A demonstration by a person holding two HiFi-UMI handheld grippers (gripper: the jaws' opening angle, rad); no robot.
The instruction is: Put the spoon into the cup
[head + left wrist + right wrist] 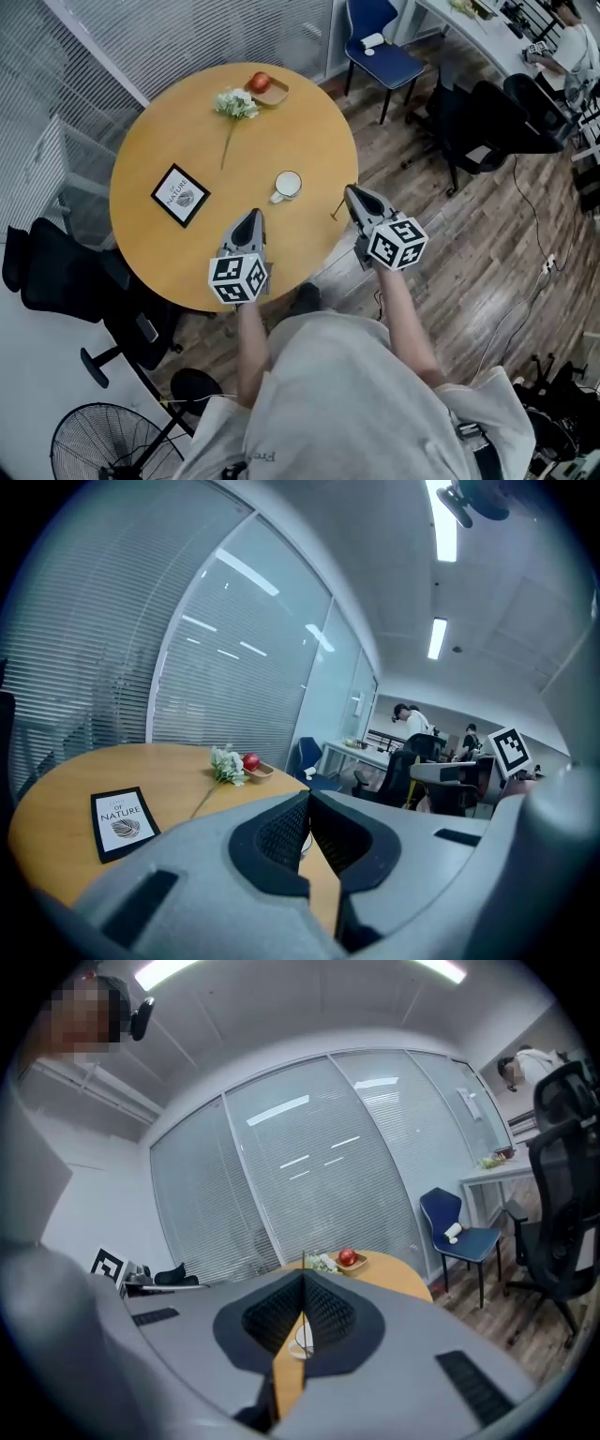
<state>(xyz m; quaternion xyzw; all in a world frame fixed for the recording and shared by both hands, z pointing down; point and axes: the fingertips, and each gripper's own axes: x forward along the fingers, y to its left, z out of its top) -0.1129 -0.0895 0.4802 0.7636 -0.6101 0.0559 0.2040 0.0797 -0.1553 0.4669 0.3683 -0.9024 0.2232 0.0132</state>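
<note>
Brownish thin spoon (pixel 334 213) looks pinched upright in right claw (pixel 349 191), jaws pressed tight on it. White round cup (pixel 287 185) stands on round wooden table (pixel 187 131), ahead of right claw, apart from it. Left claw (pixel 251 213) pressed together, holds nothing. Done, I think: spoon picked up. Left: bring spoon over cup, let go.

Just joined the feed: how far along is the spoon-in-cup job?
Done: nothing; the cup shows no spoon. In hand: nothing; left gripper and right gripper are both shut and empty near the table edge. Remaining: grasp the thin brown piece by the right gripper, likely the spoon, and put it in the cup.
</note>
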